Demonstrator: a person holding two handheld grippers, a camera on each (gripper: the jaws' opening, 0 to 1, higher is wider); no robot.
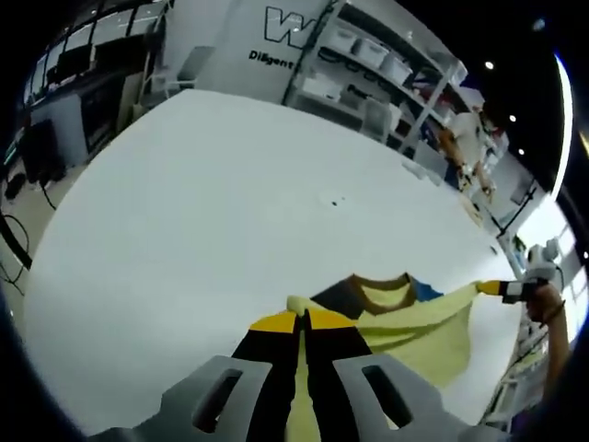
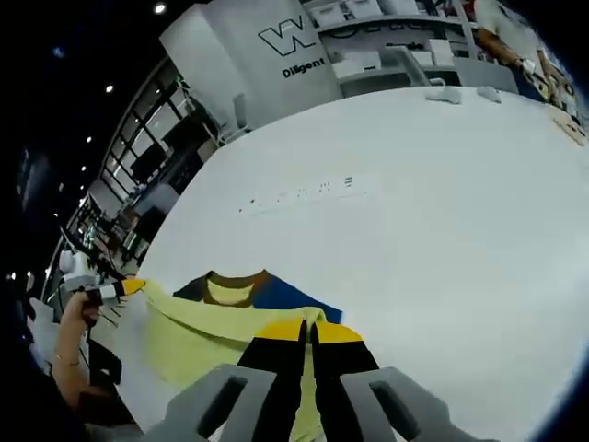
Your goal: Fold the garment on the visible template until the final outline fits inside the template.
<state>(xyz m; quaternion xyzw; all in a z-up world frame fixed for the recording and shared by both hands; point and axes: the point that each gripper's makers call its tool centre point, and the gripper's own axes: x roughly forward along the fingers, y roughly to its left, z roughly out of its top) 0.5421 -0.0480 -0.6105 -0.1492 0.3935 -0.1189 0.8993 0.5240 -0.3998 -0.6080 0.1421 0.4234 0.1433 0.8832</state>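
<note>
A pale yellow garment (image 1: 414, 331) with a brown collar (image 1: 382, 293) and blue and dark panels hangs stretched over the white table (image 1: 202, 203). My left gripper (image 1: 302, 318) is shut on one yellow edge. My right gripper (image 1: 492, 288) pinches the far end, with a hand (image 1: 545, 304) behind it. In the right gripper view, the right gripper (image 2: 308, 329) is shut on the garment (image 2: 193, 341), and the left gripper (image 2: 124, 287) holds the opposite end. Faint dotted marks (image 2: 299, 193) lie on the table (image 2: 442, 203) beyond the collar (image 2: 230, 290).
Shelves with white boxes (image 1: 368, 64) and a white panel with dark lettering (image 2: 294, 46) stand behind the table. A person (image 1: 469, 138) stands near the shelves. Small white objects (image 2: 446, 90) lie at the table's far edge. Desks with monitors (image 1: 55, 110) are off to one side.
</note>
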